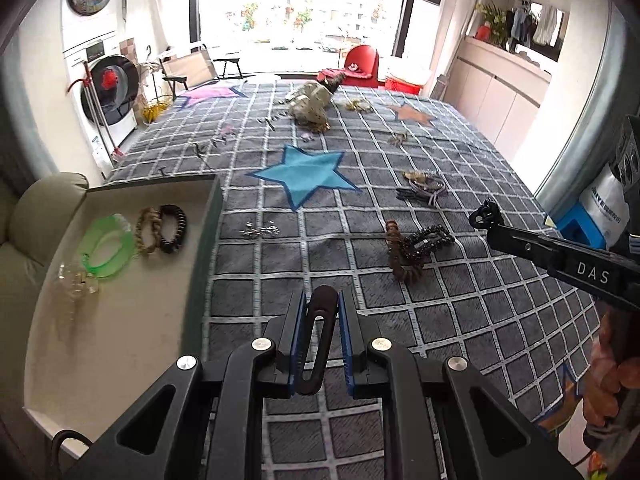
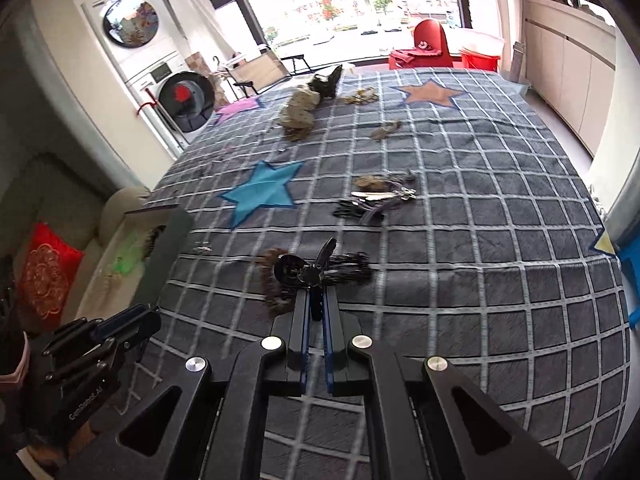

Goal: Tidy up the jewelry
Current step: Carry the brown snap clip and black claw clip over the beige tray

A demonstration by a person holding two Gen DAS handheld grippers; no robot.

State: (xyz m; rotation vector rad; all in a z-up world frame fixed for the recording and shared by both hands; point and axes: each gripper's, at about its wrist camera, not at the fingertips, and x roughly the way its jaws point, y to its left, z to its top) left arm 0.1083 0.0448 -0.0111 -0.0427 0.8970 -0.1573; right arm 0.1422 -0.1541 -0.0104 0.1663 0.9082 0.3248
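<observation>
**Both grippers clamped on hair clips above the checked bedspread**

The grey checked bedspread [image 1: 440,320] with its blue star [image 1: 305,174] fills both views, strewn with jewelry and hair pieces. At its left edge sits an open box [image 1: 120,320], holding a green bangle [image 1: 107,249], a tan braided ring [image 1: 147,230] and a black coiled ring [image 1: 173,228] side by side.

The left gripper [image 1: 322,300] has its jaws nearly together, the blue pads pressing both sides of a dark slotted hair clip [image 1: 318,344]. The clip's long axis runs along the fingers, its rounded end pointing away from the camera, just past the fingertips.

The right gripper [image 2: 316,300] is closed almost fully on a small black clip [image 2: 308,272], which juts out beyond the fingertips; one prong slants up to the right, and a round part lies to the left.

On the bedspread beyond lie a brown spiral scrunchie [image 1: 402,256] touching a black beaded barrette [image 1: 428,240].
</observation>
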